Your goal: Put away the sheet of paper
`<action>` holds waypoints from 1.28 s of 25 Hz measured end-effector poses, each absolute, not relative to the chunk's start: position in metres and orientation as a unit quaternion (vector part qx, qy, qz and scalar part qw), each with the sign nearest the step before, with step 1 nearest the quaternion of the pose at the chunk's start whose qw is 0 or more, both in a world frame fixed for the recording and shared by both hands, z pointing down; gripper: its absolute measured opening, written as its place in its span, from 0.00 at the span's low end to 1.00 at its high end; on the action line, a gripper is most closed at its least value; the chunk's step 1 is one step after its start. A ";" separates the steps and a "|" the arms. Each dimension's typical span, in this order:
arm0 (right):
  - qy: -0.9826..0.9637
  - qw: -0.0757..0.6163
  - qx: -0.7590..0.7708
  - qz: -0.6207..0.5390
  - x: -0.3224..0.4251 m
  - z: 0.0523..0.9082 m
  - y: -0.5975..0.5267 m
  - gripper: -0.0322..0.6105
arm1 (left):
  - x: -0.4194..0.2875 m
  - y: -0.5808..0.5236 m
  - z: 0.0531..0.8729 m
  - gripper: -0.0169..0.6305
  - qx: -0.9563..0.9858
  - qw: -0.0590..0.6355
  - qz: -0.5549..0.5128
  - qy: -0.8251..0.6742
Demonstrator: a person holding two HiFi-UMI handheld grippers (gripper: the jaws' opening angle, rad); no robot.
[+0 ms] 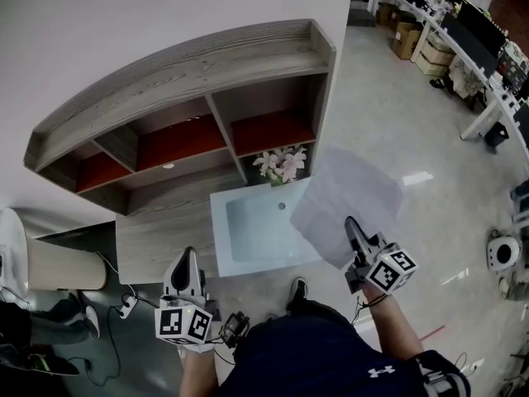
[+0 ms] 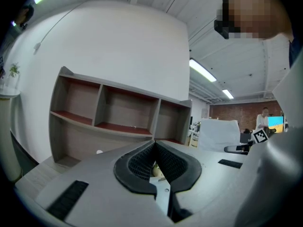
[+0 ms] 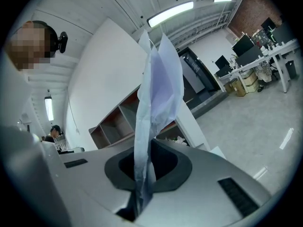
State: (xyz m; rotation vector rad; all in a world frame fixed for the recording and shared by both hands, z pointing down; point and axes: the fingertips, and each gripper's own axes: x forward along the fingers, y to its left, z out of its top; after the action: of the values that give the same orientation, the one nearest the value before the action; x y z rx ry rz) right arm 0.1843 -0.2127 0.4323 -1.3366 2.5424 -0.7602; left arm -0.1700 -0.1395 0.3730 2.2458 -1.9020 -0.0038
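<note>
The sheet of paper [image 1: 347,195] is pale and slightly curled, and hangs in the air to the right of a light blue tray [image 1: 218,222]. My right gripper [image 1: 354,227] is shut on its near edge. In the right gripper view the sheet of paper [image 3: 158,79] rises upright from between the closed jaws of the right gripper [image 3: 146,145]. My left gripper [image 1: 186,260] is low at the left, over the wooden desk top [image 1: 153,238]. In its own view the left gripper [image 2: 154,144] has its pads meeting at the tips with nothing held. The wooden shelf unit [image 1: 182,73] with red-backed compartments stands ahead.
A bunch of pale flowers [image 1: 281,164] sits behind the tray, under the shelf unit [image 2: 118,112]. A white rounded object [image 1: 12,246] and cables [image 1: 124,304] are at the left. Desks with equipment [image 1: 463,31] line the far right, and a small round device [image 1: 502,253] lies on the floor.
</note>
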 end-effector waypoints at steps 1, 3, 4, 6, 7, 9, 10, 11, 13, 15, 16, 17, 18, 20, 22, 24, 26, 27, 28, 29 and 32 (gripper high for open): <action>0.853 0.084 -0.446 -0.258 0.185 0.435 -0.218 0.07 | -0.168 -0.143 0.374 0.05 0.759 0.100 -0.001 -0.644; 0.854 0.081 -0.441 -0.265 0.187 0.440 -0.226 0.07 | -0.163 -0.150 0.376 0.05 0.757 0.103 0.001 -0.645; 0.853 0.080 -0.439 -0.270 0.188 0.442 -0.230 0.07 | -0.161 -0.154 0.376 0.05 0.757 0.103 0.002 -0.645; 0.853 0.080 -0.435 -0.278 0.191 0.446 -0.239 0.07 | -0.155 -0.160 0.376 0.05 0.757 0.102 0.004 -0.646; 0.853 0.080 -0.433 -0.281 0.192 0.447 -0.243 0.07 | -0.152 -0.163 0.375 0.05 0.757 0.102 0.005 -0.645; 0.853 0.078 -0.430 -0.286 0.193 0.450 -0.251 0.07 | -0.146 -0.168 0.373 0.05 0.759 0.100 0.010 -0.643; 0.853 0.076 -0.428 -0.289 0.194 0.453 -0.253 0.07 | -0.143 -0.171 0.373 0.05 0.760 0.100 0.013 -0.642; 0.853 0.073 -0.426 -0.291 0.194 0.455 -0.256 0.07 | -0.141 -0.173 0.374 0.05 0.761 0.100 0.016 -0.640; 0.853 0.066 -0.425 -0.296 0.194 0.462 -0.260 0.07 | -0.138 -0.176 0.375 0.05 0.763 0.101 0.021 -0.638; 0.849 0.061 -0.426 -0.306 0.195 0.472 -0.264 0.07 | -0.137 -0.180 0.377 0.05 0.764 0.103 0.024 -0.636; 0.847 0.056 -0.427 -0.311 0.194 0.478 -0.265 0.07 | -0.138 -0.181 0.378 0.05 0.764 0.105 0.024 -0.636; 0.845 0.050 -0.429 -0.315 0.193 0.485 -0.266 0.07 | -0.139 -0.183 0.379 0.05 0.764 0.107 0.024 -0.635; 0.843 0.043 -0.432 -0.318 0.192 0.492 -0.267 0.07 | -0.141 -0.186 0.380 0.05 0.766 0.109 0.023 -0.633; 0.840 0.024 -0.436 -0.322 0.191 0.507 -0.268 0.07 | -0.144 -0.191 0.382 0.05 0.771 0.111 0.024 -0.627; 0.836 0.002 -0.438 -0.329 0.191 0.522 -0.270 0.07 | -0.146 -0.196 0.382 0.05 0.777 0.112 0.026 -0.619; 0.831 -0.014 -0.439 -0.341 0.192 0.536 -0.271 0.07 | -0.151 -0.200 0.381 0.05 0.782 0.111 0.026 -0.613; 0.826 -0.026 -0.438 -0.354 0.191 0.548 -0.271 0.07 | -0.161 -0.202 0.383 0.05 0.784 0.113 0.026 -0.609; 0.824 -0.032 -0.436 -0.360 0.190 0.553 -0.271 0.07 | -0.166 -0.202 0.385 0.05 0.784 0.117 0.026 -0.609; 0.823 -0.038 -0.433 -0.366 0.189 0.558 -0.271 0.07 | -0.170 -0.201 0.387 0.05 0.784 0.121 0.026 -0.608; 0.822 -0.044 -0.429 -0.373 0.187 0.562 -0.271 0.07 | -0.174 -0.200 0.388 0.05 0.785 0.123 0.026 -0.607; 0.815 -0.049 -0.406 -0.412 0.180 0.572 -0.278 0.07 | -0.182 -0.205 0.390 0.05 0.789 0.122 0.022 -0.602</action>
State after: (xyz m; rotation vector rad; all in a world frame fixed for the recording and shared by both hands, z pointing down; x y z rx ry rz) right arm 0.1802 -0.2784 0.5723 -1.3161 2.6422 -1.3347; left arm -0.1820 -0.2049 0.3897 2.3014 -1.7574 0.0649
